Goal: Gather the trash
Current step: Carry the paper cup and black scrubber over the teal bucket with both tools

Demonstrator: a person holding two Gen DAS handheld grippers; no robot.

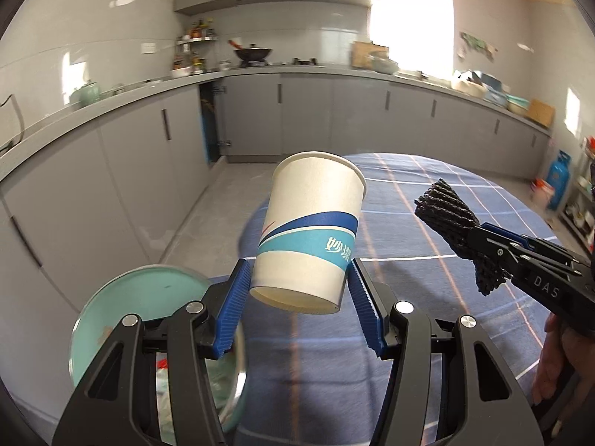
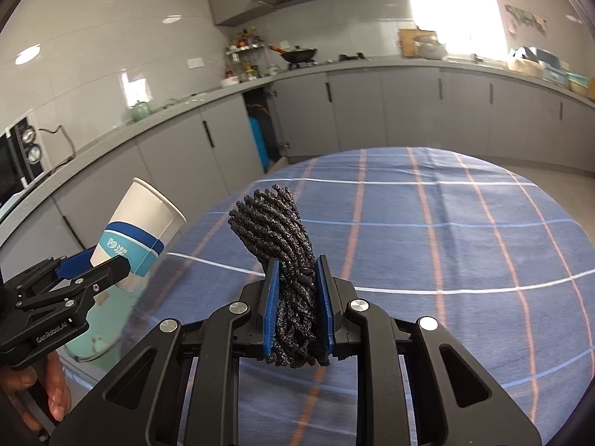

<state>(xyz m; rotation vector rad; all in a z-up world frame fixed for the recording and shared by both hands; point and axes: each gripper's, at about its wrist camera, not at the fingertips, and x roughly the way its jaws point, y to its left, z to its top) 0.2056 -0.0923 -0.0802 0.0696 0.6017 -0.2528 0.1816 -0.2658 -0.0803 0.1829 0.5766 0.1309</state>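
My left gripper (image 1: 299, 277) is shut on a white paper cup (image 1: 312, 223) with blue and teal bands, held tilted above the table's left edge. The same cup (image 2: 139, 230) shows at the left of the right wrist view, clamped in the left gripper (image 2: 95, 262). My right gripper (image 2: 297, 271) is shut on a black bundle of twisted cord (image 2: 277, 226), which sticks up from between the blue pads. In the left wrist view that bundle (image 1: 444, 210) hangs over the table, held by the right gripper (image 1: 487, 251). A teal trash bin (image 1: 148, 297) with an open lid sits below left.
A round table (image 2: 465, 241) with a blue checked cloth fills the foreground. Grey kitchen cabinets (image 1: 141, 141) and a counter (image 2: 372, 63) run behind it, with one cabinet door open. A blue gas cylinder (image 1: 557, 182) stands at the far right. A person's hand (image 2: 55, 390) holds the left gripper.
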